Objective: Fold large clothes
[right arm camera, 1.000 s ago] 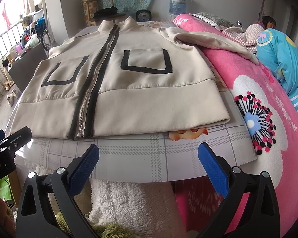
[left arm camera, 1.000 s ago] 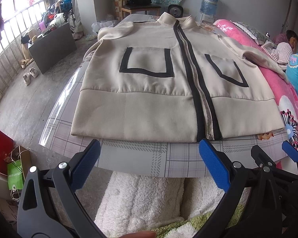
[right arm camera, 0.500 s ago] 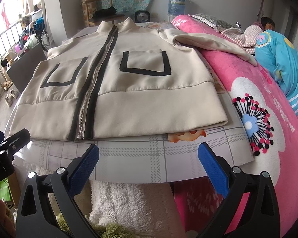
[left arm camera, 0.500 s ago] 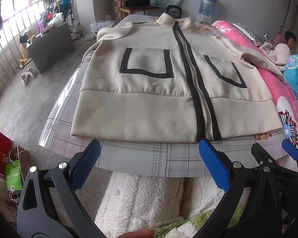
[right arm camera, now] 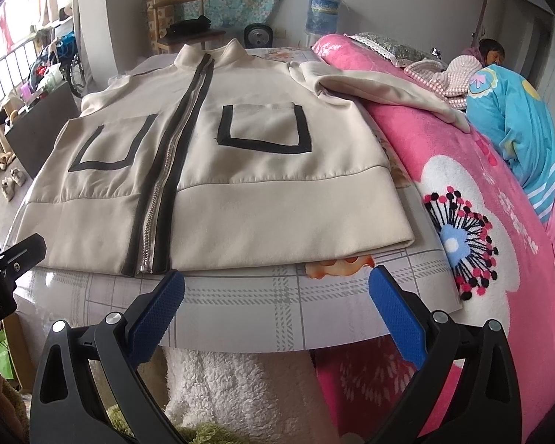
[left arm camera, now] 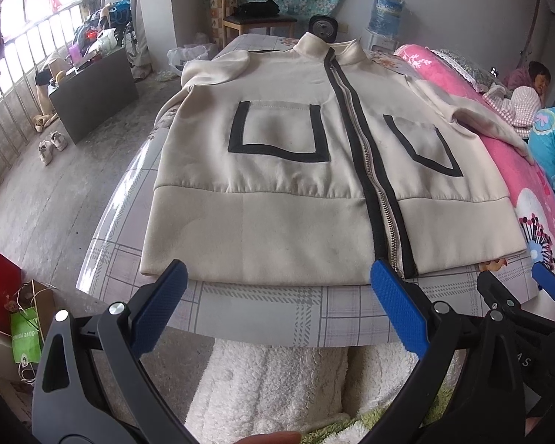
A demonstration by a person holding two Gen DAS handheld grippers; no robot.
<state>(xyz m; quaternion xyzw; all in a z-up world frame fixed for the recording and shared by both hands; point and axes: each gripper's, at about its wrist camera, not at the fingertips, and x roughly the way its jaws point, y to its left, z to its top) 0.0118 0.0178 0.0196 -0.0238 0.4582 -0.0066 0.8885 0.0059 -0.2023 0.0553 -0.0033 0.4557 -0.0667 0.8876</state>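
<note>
our left gripper [left arm camera: 277,292] has its jaws spread wide and empty, hovering just short of the jacket [left arm camera: 314,170] hem, with the zip [left arm camera: 370,170] running up past its right-hand pad. our right gripper [right arm camera: 277,296] is the same: jaws wide, holding nothing, low at the near edge of the bench [right arm camera: 240,299], with the zip bottom just beyond its left-hand pad.

the jacket lies flat and face up on the bench, zipped shut, collar at the far end from the hem, hem nearest us. one sleeve [right arm camera: 388,92] spills off the jacket's side onto the pink blanket [right arm camera: 499,222]; the other sleeve [left arm camera: 214,70] is bent back near the collar on the opposite side.

we judge the folding has not begun, so the step in hand is the first grasp. to do it well we should deal with the sleeves first: bring each one across the jacket's chest so nothing hangs off the bench. take the cloth at a seam or cuff, where it is thicker, and pinch both layers together so the back does not slide away from the front. the fabric looks soft and a little slippery, so lift low and drag little, or the hem will skew off its straight line. keep the zip as the centre line and fold the sides toward it evenly. the plaid cover on the bench looks glossy, so the whole jacket may creep if we pull hard.
</note>
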